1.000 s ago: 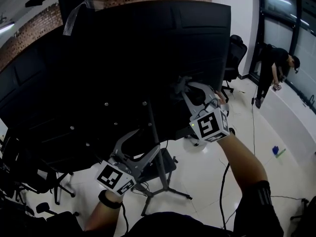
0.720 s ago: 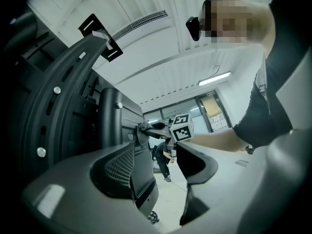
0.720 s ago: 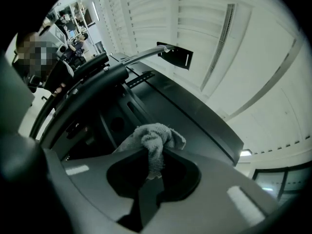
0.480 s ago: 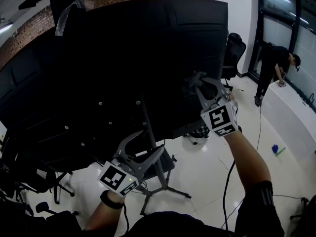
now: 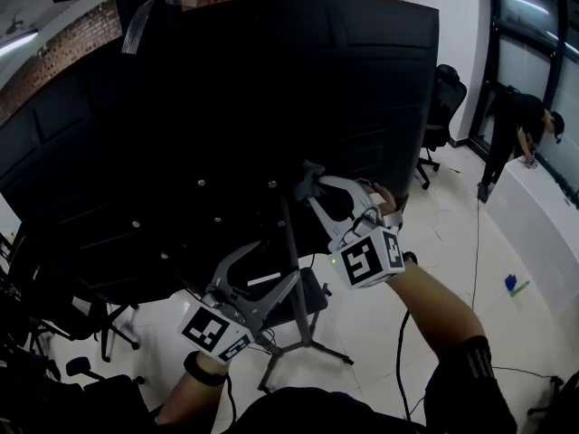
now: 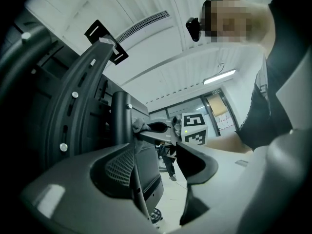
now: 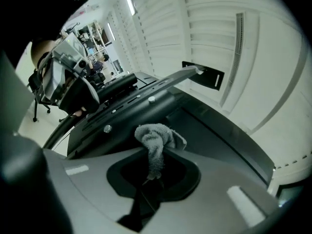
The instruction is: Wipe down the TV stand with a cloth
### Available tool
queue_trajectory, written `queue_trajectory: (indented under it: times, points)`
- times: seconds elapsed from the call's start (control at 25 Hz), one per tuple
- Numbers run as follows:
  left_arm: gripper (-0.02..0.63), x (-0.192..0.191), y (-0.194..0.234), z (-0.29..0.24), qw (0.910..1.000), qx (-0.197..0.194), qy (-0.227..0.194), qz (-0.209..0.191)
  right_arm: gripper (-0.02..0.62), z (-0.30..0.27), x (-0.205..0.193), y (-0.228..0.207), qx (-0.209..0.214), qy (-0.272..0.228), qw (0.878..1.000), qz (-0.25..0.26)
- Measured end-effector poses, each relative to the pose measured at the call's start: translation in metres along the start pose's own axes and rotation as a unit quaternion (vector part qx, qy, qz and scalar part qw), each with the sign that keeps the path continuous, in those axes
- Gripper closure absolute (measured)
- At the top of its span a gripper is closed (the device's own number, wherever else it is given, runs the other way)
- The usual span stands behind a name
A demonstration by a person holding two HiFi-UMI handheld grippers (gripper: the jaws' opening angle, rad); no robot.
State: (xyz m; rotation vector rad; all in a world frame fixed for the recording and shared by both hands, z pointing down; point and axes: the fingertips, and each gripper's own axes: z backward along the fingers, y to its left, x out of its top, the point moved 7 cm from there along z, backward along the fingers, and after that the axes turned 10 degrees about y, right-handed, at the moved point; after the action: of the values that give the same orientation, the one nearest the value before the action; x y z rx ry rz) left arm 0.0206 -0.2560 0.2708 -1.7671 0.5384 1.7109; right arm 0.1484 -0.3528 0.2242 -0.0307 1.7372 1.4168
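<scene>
Two grippers are up behind the big black TV (image 5: 271, 89) on its stand (image 5: 303, 319). The right gripper (image 5: 315, 190) has its tongs closed tight on the cloth (image 7: 157, 136), a small grey terry rag. It is bunched into a nubby wad that pokes out past the tips, right at the stand's upright pole. From the left gripper (image 5: 262, 268) the cloth sits at about one o'clock. The left gripper's tongs stand wide apart, gripping nothing, with the thin pole just beside one of them. Off at two o'clock, well apart, a person (image 5: 520, 129) leans over by the windows.
</scene>
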Motion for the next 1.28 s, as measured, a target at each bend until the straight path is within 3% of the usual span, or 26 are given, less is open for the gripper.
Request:
queue_trajectory:
  times: [0.12,0.36,1.0,1.16,1.28]
  points:
    - [0.316,-0.003,0.001,0.006,0.9999,0.009,0.006,0.003,0.560,-0.014,-0.003,0.014,0.006,0.004,1.000,0.012]
    - [0.316,-0.008,0.004,0.008,0.9998,0.014,0.009,0.007,0.560,-0.014,-0.012,0.015,-0.024,0.020,0.997,0.064]
    - [0.316,-0.011,-0.011,-0.017,0.9998,-0.018,0.008,0.010,0.560,0.020,-0.116,-0.049,-0.078,0.127,0.989,-0.013]
    - [0.316,-0.013,-0.012,-0.013,0.9997,-0.022,0.009,0.012,0.560,0.026,-0.124,-0.054,-0.083,0.148,0.985,-0.017]
    - [0.316,-0.014,-0.008,-0.003,0.9997,-0.020,0.007,0.012,0.560,0.030,-0.108,-0.053,-0.090,0.132,0.987,-0.024]
